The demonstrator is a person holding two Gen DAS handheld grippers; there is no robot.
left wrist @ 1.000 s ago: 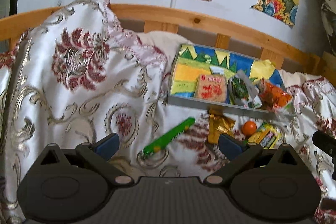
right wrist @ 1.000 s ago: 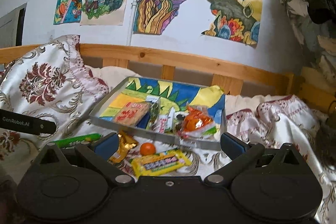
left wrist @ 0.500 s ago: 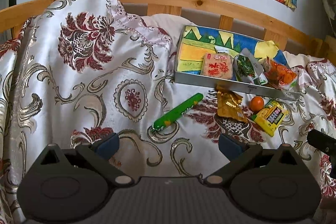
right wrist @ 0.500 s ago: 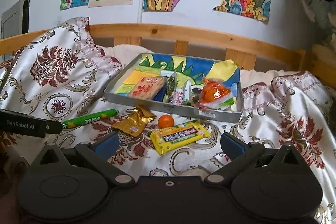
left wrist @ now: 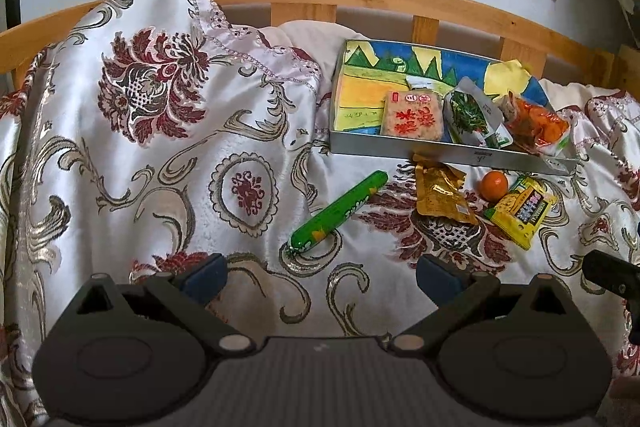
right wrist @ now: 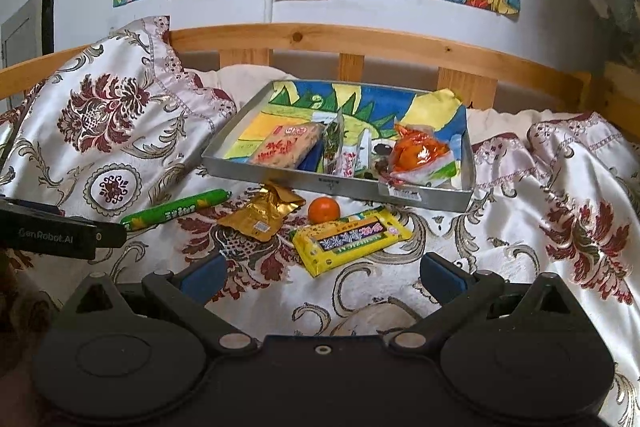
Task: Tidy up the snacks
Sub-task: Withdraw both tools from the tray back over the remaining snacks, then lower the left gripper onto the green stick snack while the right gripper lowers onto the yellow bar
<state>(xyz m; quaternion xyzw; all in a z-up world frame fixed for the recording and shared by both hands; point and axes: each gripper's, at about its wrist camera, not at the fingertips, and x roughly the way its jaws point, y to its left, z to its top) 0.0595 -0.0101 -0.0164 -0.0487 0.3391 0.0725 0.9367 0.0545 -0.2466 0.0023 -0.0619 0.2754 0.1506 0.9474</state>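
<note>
A metal tray (left wrist: pixel 440 149) (right wrist: pixel 340 183) with a painted lining rests on the bed and holds a pink packet (left wrist: pixel 412 115), a green packet (left wrist: pixel 470 111) and an orange packet (right wrist: pixel 420 155). In front of it lie a green sausage stick (left wrist: pixel 340 211) (right wrist: pixel 176 211), a gold pouch (left wrist: pixel 438 197) (right wrist: pixel 264 213), a small orange (left wrist: pixel 494 185) (right wrist: pixel 324 209) and a yellow bar (left wrist: pixel 522 209) (right wrist: pixel 350 237). My left gripper (left wrist: pixel 320 277) is open just short of the green stick. My right gripper (right wrist: pixel 320 277) is open just short of the yellow bar. Both are empty.
A patterned satin quilt (left wrist: pixel 160 147) covers the bed and bunches high on the left. A wooden headboard rail (right wrist: pixel 380 45) runs behind the tray, with drawings on the wall above. The other gripper's tip shows at the edge of each view.
Both grippers have tilted down and drawn nearer the loose snacks, which now sit higher and larger in both views. Nothing was picked up and the jaws stayed open.
</note>
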